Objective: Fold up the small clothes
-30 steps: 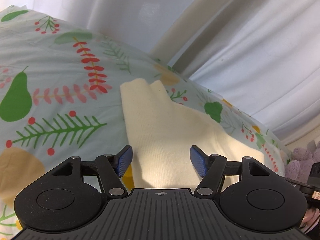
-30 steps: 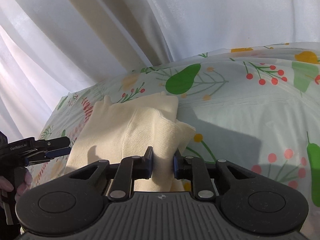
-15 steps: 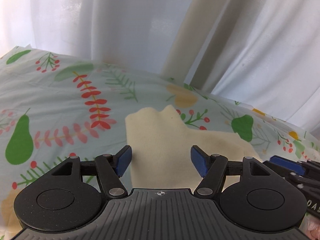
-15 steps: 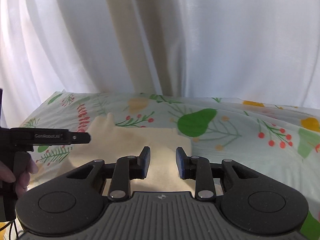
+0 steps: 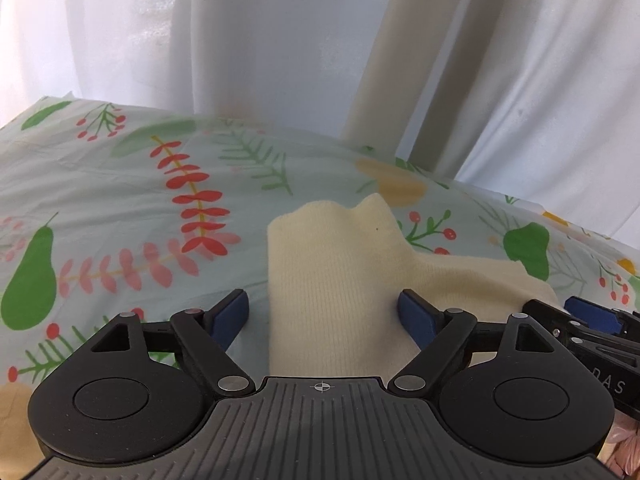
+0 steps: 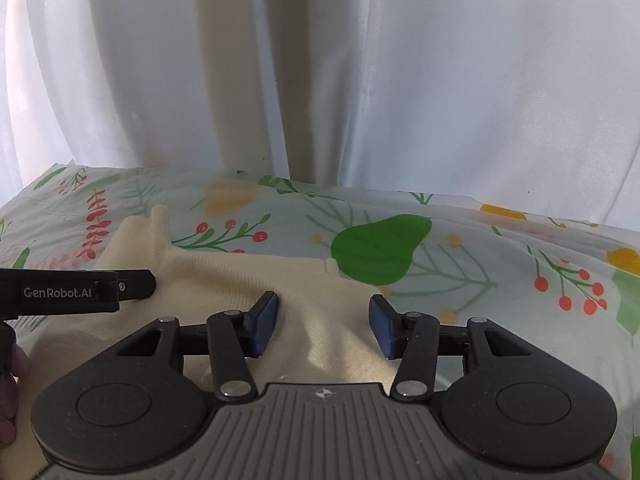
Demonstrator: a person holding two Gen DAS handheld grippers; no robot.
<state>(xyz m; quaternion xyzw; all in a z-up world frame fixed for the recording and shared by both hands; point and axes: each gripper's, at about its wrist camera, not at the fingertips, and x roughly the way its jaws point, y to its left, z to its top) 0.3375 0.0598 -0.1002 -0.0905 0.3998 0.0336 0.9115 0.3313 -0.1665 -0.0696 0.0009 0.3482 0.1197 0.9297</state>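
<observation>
A cream knitted garment (image 5: 340, 280) lies flat on the tabletop, which is covered by a pale cloth (image 5: 120, 184) printed with green pears, red berries and leafy sprigs. The garment is folded over on itself, with one narrower part reaching away toward the curtain and ending in two soft humps, and a broader part spreading off to the right. In the right wrist view the same garment (image 6: 224, 280) runs from the far left, past a small upright tab of knit, across to a spot just beside a large green pear (image 6: 380, 248) in the print.

The left tongs (image 5: 324, 314) hover low over the near part of the garment with the blue pads (image 5: 230, 316) spread wide, one pad over the printed cloth at the garment's left edge, the other over the knit. Nothing is held between them. The right tongs (image 6: 322, 326) are likewise spread wide and hold nothing; a raised ridge of knit sits between the two blue pads (image 6: 264, 320). Whether either pair touches the fabric I cannot tell.

The two tools are close together: the tip of the right one pokes in at the right edge of the left wrist view, and the left one, marked GenRobot.AI, crosses the left side of the right wrist view above the garment.

White curtains (image 6: 440, 80) with a beige panel (image 6: 240, 72) hang behind the tabletop
</observation>
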